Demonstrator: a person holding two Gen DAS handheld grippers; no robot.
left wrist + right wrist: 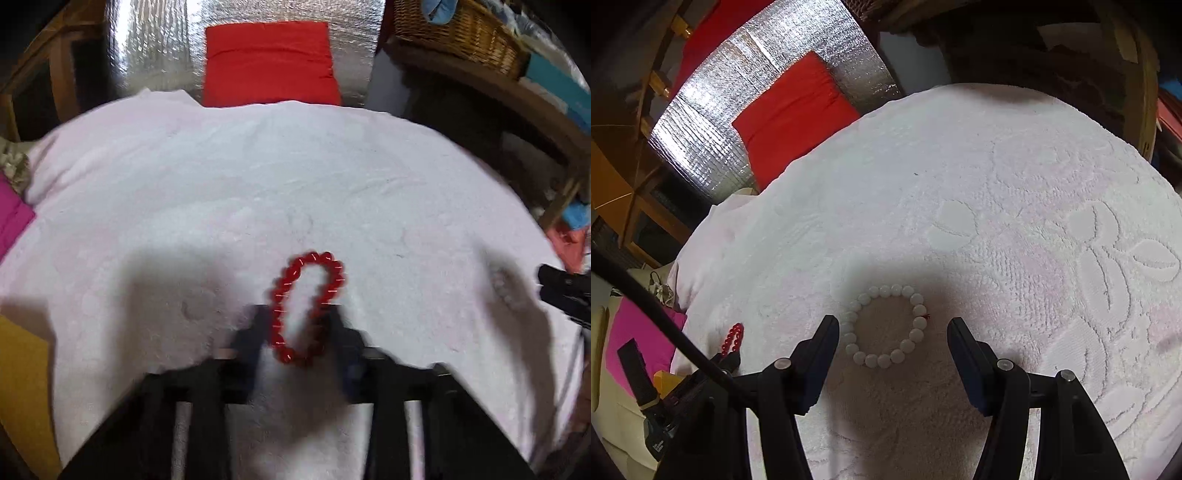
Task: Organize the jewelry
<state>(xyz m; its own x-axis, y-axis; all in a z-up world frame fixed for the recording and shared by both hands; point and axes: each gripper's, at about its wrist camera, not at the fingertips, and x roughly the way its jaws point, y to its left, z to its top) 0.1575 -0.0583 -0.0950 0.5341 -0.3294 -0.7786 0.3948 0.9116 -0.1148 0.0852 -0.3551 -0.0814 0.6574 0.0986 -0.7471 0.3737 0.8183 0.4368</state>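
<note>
Left gripper squeezes my red bracelet, long axis 12-to-6; right gripper open, straddling white bracelet, round.

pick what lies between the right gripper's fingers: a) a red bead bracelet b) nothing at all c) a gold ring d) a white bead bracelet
d: the white bead bracelet lies as a round loop on the white towel, between the open fingers of the right gripper, while the red bead bracelet sits between the left gripper's fingers.
</note>
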